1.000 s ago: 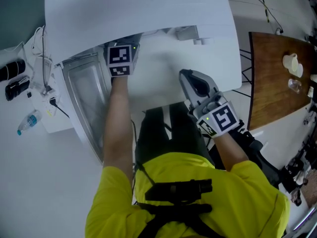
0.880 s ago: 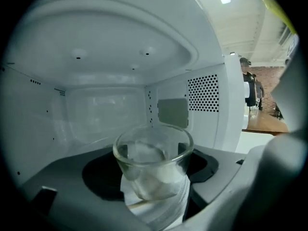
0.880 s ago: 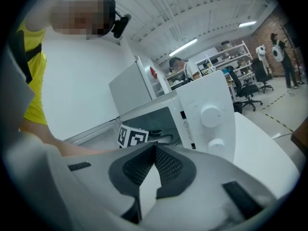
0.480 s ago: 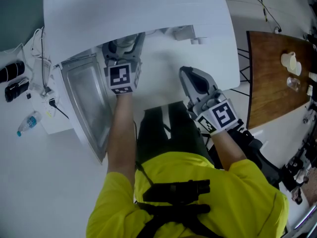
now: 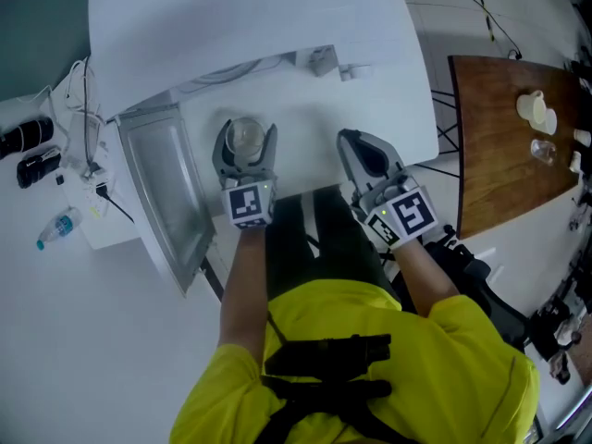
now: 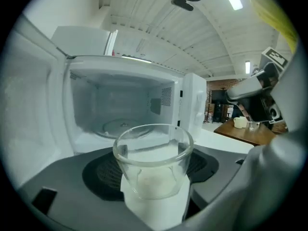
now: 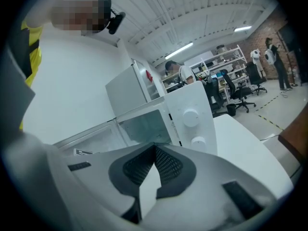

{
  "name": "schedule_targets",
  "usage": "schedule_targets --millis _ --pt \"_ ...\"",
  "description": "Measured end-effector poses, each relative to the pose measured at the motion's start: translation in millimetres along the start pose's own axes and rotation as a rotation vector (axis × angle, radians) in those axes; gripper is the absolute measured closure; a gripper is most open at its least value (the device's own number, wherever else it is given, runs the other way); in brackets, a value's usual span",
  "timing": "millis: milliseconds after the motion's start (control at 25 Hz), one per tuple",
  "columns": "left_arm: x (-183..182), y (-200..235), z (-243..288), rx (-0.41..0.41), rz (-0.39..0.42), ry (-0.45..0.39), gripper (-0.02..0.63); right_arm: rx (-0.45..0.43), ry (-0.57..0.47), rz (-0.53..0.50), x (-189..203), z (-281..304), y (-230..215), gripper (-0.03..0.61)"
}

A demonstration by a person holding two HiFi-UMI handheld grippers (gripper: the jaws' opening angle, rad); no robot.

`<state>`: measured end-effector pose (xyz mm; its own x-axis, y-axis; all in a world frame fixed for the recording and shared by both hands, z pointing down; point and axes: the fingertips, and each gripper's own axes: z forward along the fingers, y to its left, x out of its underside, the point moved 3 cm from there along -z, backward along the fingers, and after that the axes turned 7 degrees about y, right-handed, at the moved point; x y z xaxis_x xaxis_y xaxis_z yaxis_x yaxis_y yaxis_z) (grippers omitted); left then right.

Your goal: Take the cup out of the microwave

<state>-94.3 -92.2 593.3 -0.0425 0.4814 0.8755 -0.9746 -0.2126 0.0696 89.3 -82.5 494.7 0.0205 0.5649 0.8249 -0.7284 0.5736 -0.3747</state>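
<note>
Now clear of white microwave (image 5: 250, 26) cavity, over white bench (image 5: 310, 123): clear glass cup (image 6: 153, 158), upright, axis vertical, pinched between jaws of left gripper (image 5: 246, 133), probably for lowering straight down; right gripper (image 5: 350, 141) nearby, jaws pressed together, empty.

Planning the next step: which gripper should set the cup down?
Left. The left gripper holds the cup outside the microwave; the right gripper is shut and empty.

One cup (image 6: 153, 160); one microwave (image 5: 250, 26); two grippers (image 5: 246, 144) (image 5: 356, 148); one bottle (image 5: 57, 227).
</note>
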Motion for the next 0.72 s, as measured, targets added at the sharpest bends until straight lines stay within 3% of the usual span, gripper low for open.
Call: schedule_targets --millis 160,320,600,720 --pt "41 32 -17 -0.116 -0.093 0.041 0.259 -0.03 0.033 -0.029 9 -2 2 0.572" --pt "66 54 -35 -0.182 -0.105 0.031 0.259 -0.067 0.071 -0.053 21 8 11 0.572" --pt "72 69 -45 -0.218 -0.131 -0.002 0.255 -0.15 0.128 -0.102 34 39 43 0.572" --pt "70 65 -52 -0.205 -0.17 -0.009 0.192 -0.176 0.128 -0.086 29 46 52 0.572"
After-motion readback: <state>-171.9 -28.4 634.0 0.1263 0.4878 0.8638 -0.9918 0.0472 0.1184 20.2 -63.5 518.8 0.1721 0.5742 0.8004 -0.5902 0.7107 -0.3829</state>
